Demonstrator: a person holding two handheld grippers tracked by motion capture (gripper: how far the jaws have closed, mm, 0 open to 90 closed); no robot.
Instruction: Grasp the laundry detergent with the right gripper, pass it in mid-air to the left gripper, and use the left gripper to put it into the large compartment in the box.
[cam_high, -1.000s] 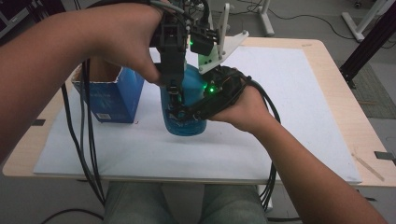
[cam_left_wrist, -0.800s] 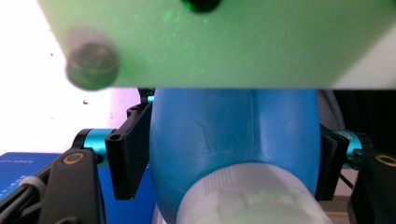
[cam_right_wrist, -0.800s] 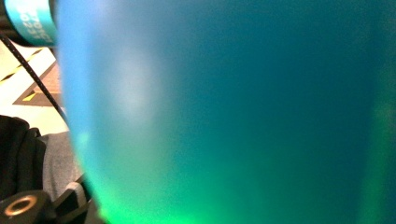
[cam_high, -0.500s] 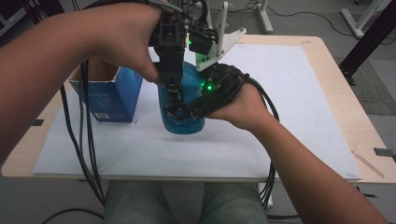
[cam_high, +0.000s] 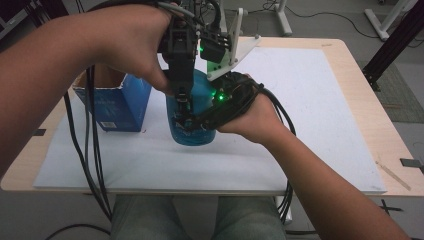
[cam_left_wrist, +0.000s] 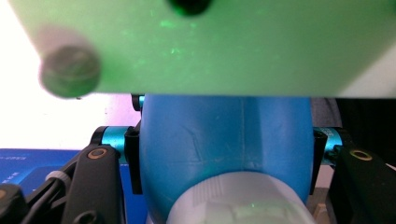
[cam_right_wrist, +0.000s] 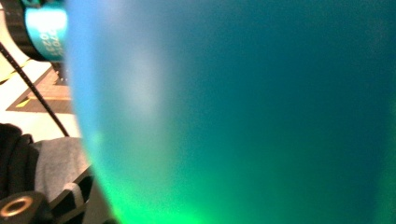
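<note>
Blue carton box (cam_high: 112, 107) at centre left of the high view, on the white mat (cam_high: 310, 120) covering the tabletop (cam_high: 370, 100). Just right of it, at frame centre, a blue plastic container (cam_high: 192, 132) stands upright on the mat. Left hand-held gripper (cam_high: 182, 102) comes down from above, jaws clamped on the container's upper part; left gripper view shows the blue body (cam_left_wrist: 224, 135) squeezed between both jaws. Right hand-held gripper (cam_high: 200, 120) comes in from the right, clamping the container's side; jaws just eased open slightly.
</note>
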